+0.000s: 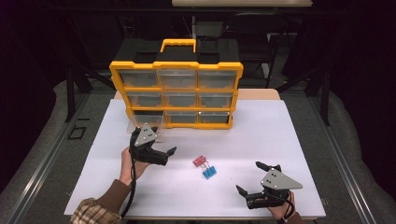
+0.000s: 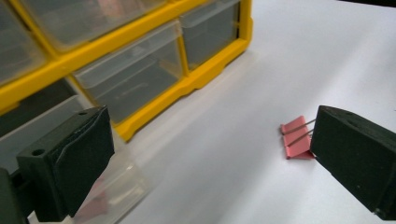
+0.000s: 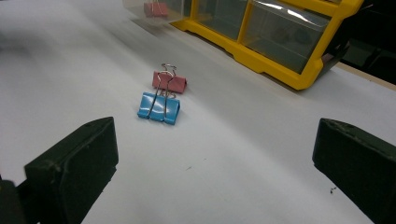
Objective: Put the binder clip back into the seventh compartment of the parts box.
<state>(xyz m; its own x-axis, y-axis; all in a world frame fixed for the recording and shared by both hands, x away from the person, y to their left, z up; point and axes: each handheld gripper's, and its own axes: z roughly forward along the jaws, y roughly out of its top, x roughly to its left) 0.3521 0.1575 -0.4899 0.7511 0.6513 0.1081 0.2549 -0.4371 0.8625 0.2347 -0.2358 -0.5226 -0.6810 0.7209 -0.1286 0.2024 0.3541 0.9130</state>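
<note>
Standing with its jaws wide apart and nothing between them, the left gripper [image 1: 161,154] hangs over the white table [image 1: 280,140] just in front of the pulled-out clear drawer [image 1: 152,125] of the yellow drawer cabinet [image 1: 176,86], in which a pink clip [image 3: 155,9] lies. The right gripper [image 1: 254,179] is spread just as wide and empty near the table's front edge. Between the two, a pink binder clip [image 1: 199,161] and a blue binder clip [image 1: 209,172] lie on the table, touching.

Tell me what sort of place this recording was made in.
Likely a lab recording bench rather than a workshop: a white table ringed by a dark metal frame, a yellow drawer organizer, and two binder clips laid out between hand-held grippers.
</note>
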